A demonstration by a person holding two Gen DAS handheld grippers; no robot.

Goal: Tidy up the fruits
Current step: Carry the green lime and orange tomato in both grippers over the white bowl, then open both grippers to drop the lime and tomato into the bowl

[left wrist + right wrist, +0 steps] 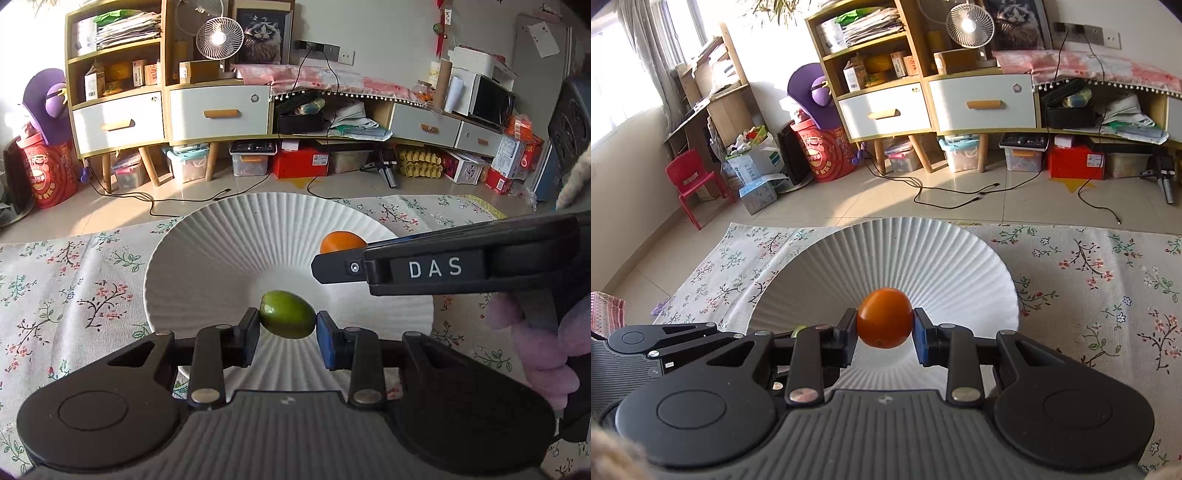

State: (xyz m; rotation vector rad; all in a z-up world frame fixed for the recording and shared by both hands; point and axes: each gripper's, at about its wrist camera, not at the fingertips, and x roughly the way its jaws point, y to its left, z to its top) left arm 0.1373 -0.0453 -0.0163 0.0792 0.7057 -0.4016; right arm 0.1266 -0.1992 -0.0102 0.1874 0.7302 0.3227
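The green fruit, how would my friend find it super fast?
Look for the big white ribbed plate on the flowery tablecloth. Above it, the left gripper pinches the green fruit in its jaws. The only other fruit is orange.

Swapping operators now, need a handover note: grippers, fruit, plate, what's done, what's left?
Left gripper: shut on the green fruit, over the white ribbed plate.
Right gripper: shut on the orange fruit, over the same plate.
The plate sits on the floral cloth.
Done: both fruits picked up.
Left: probably set both down in the plate and release; neither fruit rests on it yet.
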